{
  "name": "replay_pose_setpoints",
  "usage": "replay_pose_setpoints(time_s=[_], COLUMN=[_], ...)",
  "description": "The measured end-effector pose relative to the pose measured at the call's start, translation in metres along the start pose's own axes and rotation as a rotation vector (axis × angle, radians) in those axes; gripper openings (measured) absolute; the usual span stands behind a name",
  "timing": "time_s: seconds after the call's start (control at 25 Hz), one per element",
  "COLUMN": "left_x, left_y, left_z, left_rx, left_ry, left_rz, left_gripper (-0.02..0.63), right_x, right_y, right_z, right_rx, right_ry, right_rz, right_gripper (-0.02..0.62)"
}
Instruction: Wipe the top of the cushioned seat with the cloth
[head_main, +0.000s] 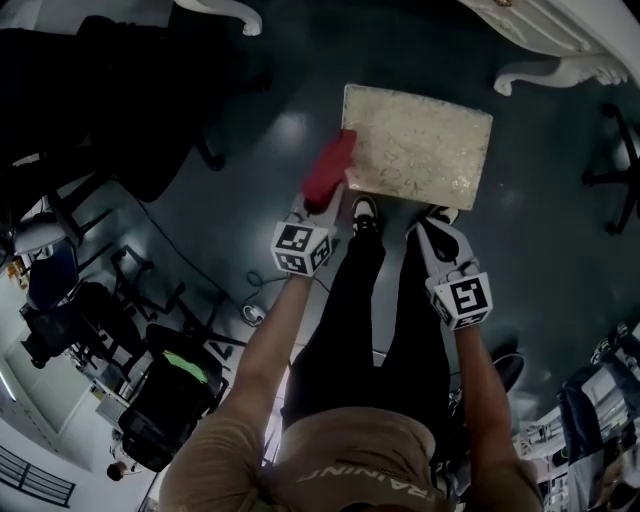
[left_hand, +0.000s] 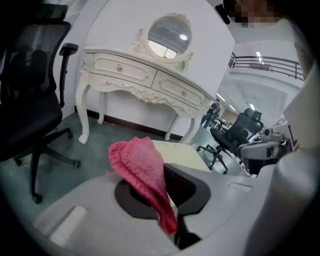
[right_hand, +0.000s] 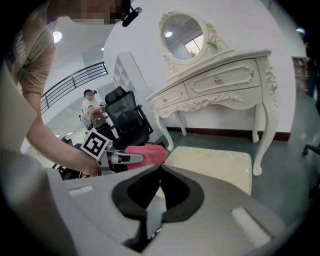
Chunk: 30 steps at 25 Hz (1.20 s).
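Note:
The cushioned seat (head_main: 418, 146) is a pale cream rectangle on the dark floor ahead of the person's feet; it also shows in the right gripper view (right_hand: 215, 165) and partly in the left gripper view (left_hand: 182, 156). A red cloth (head_main: 328, 168) hangs at the seat's left edge, with my left gripper (head_main: 318, 200) shut on it. In the left gripper view the cloth (left_hand: 145, 177) bunches up between the jaws. My right gripper (head_main: 432, 222) is at the seat's near right corner, shut, its jaw tips meeting with nothing between them (right_hand: 160, 167).
A white dressing table (right_hand: 220, 87) with an oval mirror (left_hand: 169, 37) stands behind the seat. Black office chairs (left_hand: 27, 110) stand to the left, another chair (left_hand: 235, 135) to the right. The person's legs and shoes (head_main: 365, 212) are just short of the seat.

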<state>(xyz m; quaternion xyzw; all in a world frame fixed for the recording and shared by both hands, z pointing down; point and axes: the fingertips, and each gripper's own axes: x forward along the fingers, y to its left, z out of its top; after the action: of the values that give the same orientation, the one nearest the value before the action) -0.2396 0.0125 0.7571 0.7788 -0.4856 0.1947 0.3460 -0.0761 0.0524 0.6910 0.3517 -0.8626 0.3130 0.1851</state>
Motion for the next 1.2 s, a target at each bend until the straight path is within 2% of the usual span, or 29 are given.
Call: replay_pose_setpoints(time_s=[0.2,0.4,0.56,0.76,0.92,1.2], left_x=[-0.011,-0.005,0.009,0.030,0.045,0.070], left_y=[0.047,0.060,0.050,0.034,0.016,-0.010], left_z=[-0.009,-0.036,-0.056,-0.079,-0.078,-0.079], left_rx=[-0.056,-0.030,-0.053,-0.041,0.004,0.015], left_ry=[-0.008,0.036,0.042,0.022,0.032,0.032], left_rz=[0.081,0.074,0.039,0.031,0.003,0.026], left_gripper=[0.038,0.038,0.038,0.038,0.038,0.038], right_x=[0.013,0.023,0.031,0.030,0.026,-0.003], right_y=[0.020,0.031,0.032,0.033,0.028,-0.004], right_z=[-0.009,-0.018,-0.022,-0.026,-0.027,-0.041], right_rx=[-0.010,0.003,0.011,0.030,0.036,0.073], right_ry=[0.022,0.031,0.030,0.018,0.005,-0.003], right_rz=[0.008,0.001,-0.016,-0.020,-0.020,-0.053], right_gripper=[0.002,0.002,0.002,0.002,0.002,0.002])
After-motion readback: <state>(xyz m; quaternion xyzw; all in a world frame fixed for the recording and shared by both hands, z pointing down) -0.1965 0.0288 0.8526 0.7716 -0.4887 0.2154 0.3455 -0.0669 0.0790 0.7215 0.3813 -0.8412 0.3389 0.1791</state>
